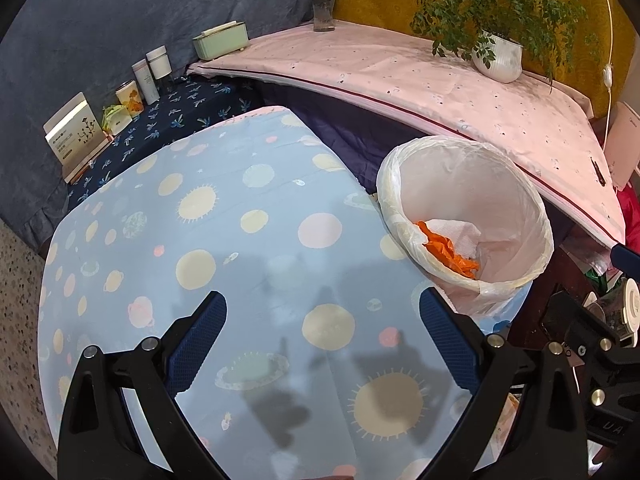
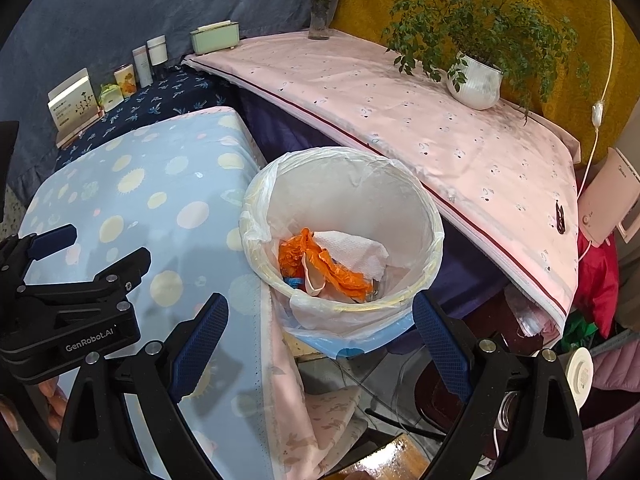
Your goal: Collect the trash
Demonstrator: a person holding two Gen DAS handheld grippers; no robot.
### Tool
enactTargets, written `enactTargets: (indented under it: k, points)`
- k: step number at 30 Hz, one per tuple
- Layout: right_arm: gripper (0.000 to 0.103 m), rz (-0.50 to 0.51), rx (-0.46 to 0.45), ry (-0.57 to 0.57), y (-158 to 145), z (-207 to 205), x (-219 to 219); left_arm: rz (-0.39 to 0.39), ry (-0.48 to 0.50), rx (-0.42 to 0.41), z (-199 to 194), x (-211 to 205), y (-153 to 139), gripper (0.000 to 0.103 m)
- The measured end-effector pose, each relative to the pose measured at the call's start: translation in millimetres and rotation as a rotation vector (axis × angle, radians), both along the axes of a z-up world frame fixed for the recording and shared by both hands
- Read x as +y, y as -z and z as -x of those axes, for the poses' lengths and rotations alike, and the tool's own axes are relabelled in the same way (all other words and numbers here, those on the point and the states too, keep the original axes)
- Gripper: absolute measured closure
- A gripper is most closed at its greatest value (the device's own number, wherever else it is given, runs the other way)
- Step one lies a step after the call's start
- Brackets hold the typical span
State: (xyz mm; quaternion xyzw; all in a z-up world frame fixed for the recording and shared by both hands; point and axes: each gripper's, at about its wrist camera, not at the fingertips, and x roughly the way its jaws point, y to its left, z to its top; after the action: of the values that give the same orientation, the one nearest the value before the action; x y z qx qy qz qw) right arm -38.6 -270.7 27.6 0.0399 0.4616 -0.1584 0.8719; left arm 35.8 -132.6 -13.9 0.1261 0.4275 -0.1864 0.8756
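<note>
A white bin (image 1: 516, 200) (image 2: 416, 204) lined with a clear plastic bag stands at the right edge of the blue planet-print table (image 1: 240, 220) (image 2: 160, 184). Inside lie an orange crumpled bag (image 1: 448, 250) (image 2: 340, 270), a white paper towel (image 1: 460, 236) (image 2: 352, 252) and a face mask (image 2: 314, 276). My left gripper (image 1: 322, 304) hovers open over the blue cloth, left of the bin, nothing between its fingers. My right gripper (image 2: 320, 308) is open just in front of the bin's near rim, empty. The left gripper's black body (image 2: 72, 300) shows in the right wrist view.
A pink-clothed table (image 1: 400, 68) (image 2: 360, 92) behind carries a potted plant (image 1: 498, 56) (image 2: 476, 80), a flower vase (image 1: 324, 4) (image 2: 320, 12) and a green tissue box (image 1: 220, 42) (image 2: 214, 38). Small cartons and bottles (image 1: 144, 76) (image 2: 140, 66) line the dark blue shelf. Clutter and cables lie at floor level, right.
</note>
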Motion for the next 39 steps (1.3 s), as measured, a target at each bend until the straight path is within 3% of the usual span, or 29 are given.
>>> enactTargets:
  k: [39]
  points:
    - [0.014, -0.005, 0.001, 0.010, 2.6, 2.9, -3.9, -0.004, 0.008, -0.014, 4.4, -5.8, -5.5, 0.010]
